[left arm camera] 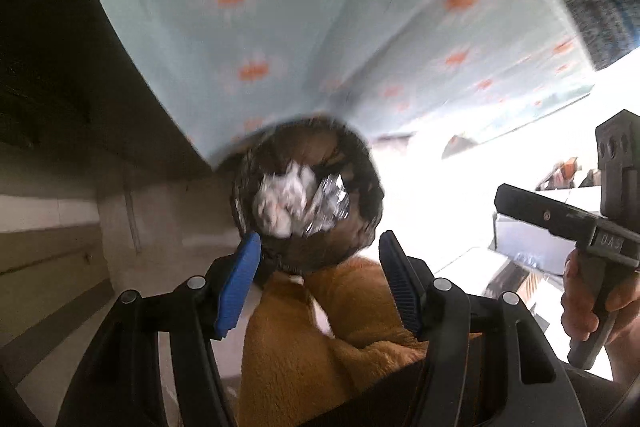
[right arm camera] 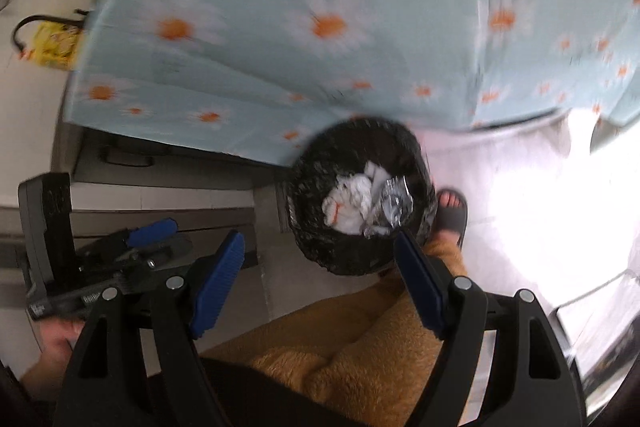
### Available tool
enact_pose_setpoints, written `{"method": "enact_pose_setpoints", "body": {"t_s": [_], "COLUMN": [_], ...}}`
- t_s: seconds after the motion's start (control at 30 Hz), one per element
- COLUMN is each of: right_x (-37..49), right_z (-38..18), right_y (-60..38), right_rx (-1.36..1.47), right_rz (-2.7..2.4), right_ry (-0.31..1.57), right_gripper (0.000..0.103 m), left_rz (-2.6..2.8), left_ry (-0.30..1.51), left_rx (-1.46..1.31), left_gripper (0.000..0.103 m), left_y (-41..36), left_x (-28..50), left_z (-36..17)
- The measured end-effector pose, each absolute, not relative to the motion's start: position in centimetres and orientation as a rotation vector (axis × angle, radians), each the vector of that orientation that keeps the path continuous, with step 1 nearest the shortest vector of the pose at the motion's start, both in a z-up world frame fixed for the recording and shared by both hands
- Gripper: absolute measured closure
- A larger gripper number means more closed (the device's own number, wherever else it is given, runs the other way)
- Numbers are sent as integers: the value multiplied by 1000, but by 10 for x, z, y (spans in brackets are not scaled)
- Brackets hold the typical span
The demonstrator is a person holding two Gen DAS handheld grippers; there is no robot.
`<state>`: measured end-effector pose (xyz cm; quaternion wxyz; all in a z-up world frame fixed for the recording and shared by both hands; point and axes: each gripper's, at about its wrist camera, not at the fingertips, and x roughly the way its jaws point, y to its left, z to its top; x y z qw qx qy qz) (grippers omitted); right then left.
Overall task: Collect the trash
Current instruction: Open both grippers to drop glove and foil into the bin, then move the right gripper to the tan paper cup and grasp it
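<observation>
Daisy tablecloth [right arm camera: 280,27] motion-blurred; bin [right arm camera: 360,199] contents smeared, unidentifiable.

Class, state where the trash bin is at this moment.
In both wrist views the black-lined trash bin stands on the floor below the daisy tablecloth's edge, just beyond the open tools, beside a sandalled foot.

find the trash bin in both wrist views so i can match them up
Left wrist: the trash bin sits just below center, above the open left claw.
Right wrist: right of center, above the open right claw.
Shared landmark: the daisy-print cloth hanging right behind it.
</observation>
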<state>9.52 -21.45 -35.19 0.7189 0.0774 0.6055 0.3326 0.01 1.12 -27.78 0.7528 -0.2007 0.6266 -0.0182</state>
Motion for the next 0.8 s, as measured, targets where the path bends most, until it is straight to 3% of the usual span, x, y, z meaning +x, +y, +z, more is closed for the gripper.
{"method": "enact_pose_setpoints", "body": {"t_s": [0.4, 0.8], "right_x": [110, 263], "right_z": [-238, -171], "right_y": [-226, -234], "right_rx": [162, 183], "right_rz": [776, 767], "right_ry": [1063, 982], "right_gripper": [25, 25], "left_rz": [-65, 45], "left_ry": [1125, 992], "left_rx": [-370, -392], "left_gripper": [42, 38], "left_y": [27, 30], "left_x": [25, 66], "left_z": [-164, -104]}}
